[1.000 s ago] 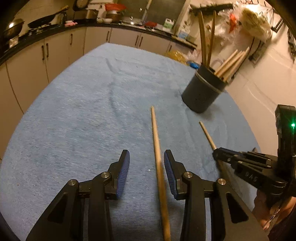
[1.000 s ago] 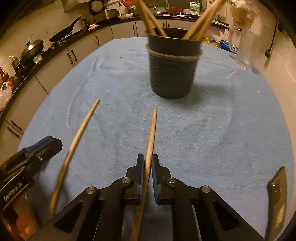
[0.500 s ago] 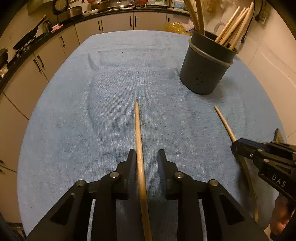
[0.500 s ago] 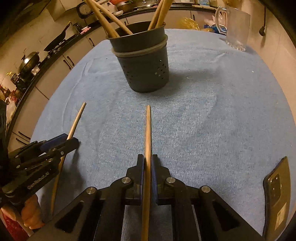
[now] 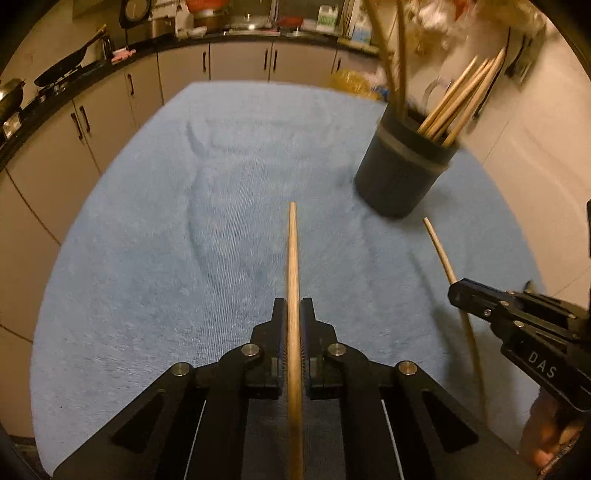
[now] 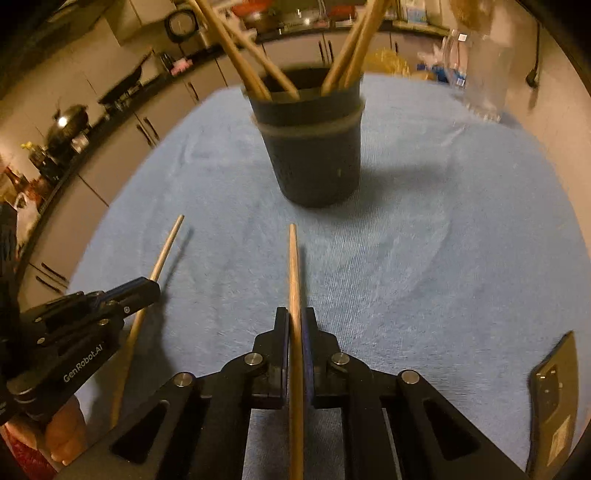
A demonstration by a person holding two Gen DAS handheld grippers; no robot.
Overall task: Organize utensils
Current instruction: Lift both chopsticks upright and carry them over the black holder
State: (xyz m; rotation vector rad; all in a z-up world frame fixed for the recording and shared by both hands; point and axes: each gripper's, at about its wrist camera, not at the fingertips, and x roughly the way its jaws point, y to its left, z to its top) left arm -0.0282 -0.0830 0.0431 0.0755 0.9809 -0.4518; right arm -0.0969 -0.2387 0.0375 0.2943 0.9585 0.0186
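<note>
Black fingers of the left gripper [image 5: 293, 317] were pressed together on a wooden stick [image 5: 293, 258], which ran forward between the pads with its tip out over the blue towel [image 5: 166, 240]. The right gripper [image 6: 294, 325] was clamped the same way on a second wooden stick [image 6: 293, 266], also pointing ahead along its fingers.

Each gripper showed in the other's camera: the right one came in from the right edge of the left view, the left one from the left edge of the right view, each with its stick poking past the fingertips. A hand [image 6: 61, 432] was partly visible under the left gripper.

Ahead of both stick tips stood a dark round cup [image 6: 314, 147] on the towel, holding several more sticks [image 5: 461, 99] that leaned against its rim. It sat nearer the right gripper's stick, apart from both tips.

A phone [image 6: 552, 402] lay on the towel near the right edge of the right view. Kitchen cabinets [image 5: 177, 74] and a cluttered counter [image 5: 258, 31] ran behind the table.
</note>
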